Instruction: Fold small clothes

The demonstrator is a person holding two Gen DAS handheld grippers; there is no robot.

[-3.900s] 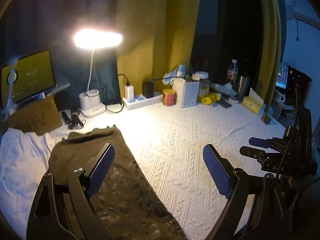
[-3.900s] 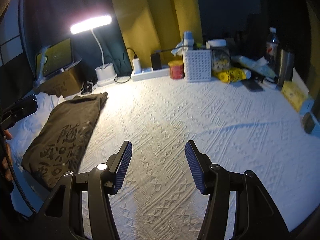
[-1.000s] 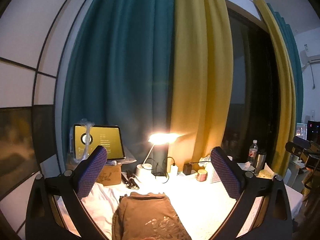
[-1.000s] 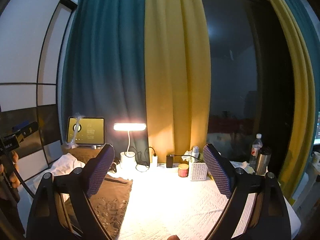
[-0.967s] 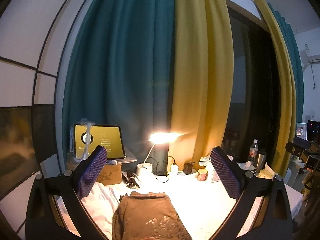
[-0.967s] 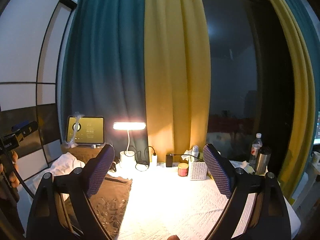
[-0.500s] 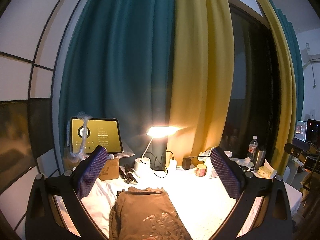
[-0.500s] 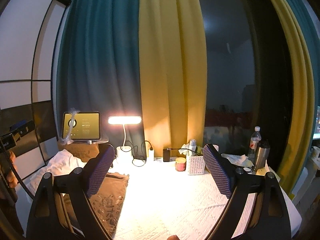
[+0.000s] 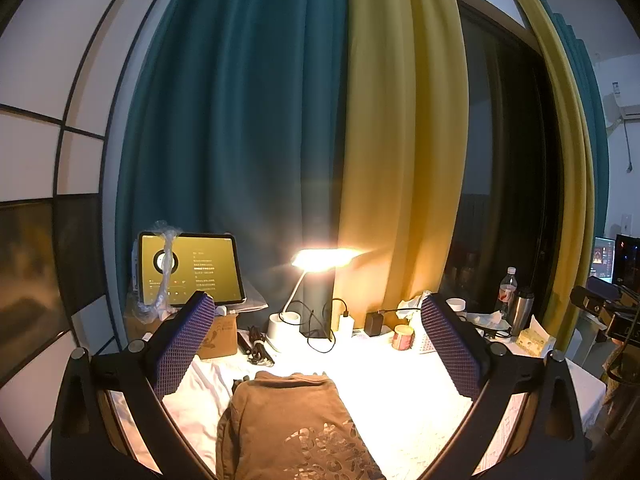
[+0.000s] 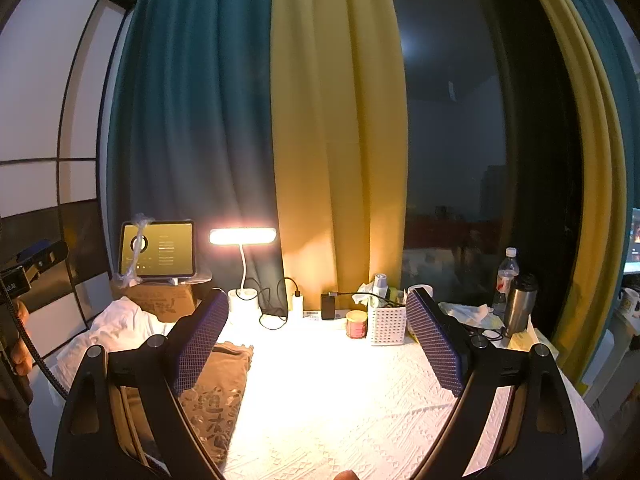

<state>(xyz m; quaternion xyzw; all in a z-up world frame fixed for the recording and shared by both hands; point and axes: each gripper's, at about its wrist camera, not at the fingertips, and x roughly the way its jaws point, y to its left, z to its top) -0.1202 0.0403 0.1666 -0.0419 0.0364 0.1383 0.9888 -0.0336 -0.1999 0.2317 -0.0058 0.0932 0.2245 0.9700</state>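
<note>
The brown shirt (image 9: 296,428) looks soft, light and floppy. Pinch it at a corner or edge. The left gripper (image 9: 316,344) and right gripper (image 10: 316,340) are wide open, holding nothing.

behind your work surface hang teal curtains (image 9: 240,128) and yellow curtains (image 9: 400,140), side by side, with a dark window (image 10: 460,160) to their right. a lit desk lamp (image 10: 242,237) stands at the back of the white textured bedspread (image 10: 340,408) and throws a warm pool across it. to your left the wall (image 9: 40,120) is panelled in pale and dark squares with black lines. an air conditioner (image 9: 626,106) sits high on the far right wall.
</note>
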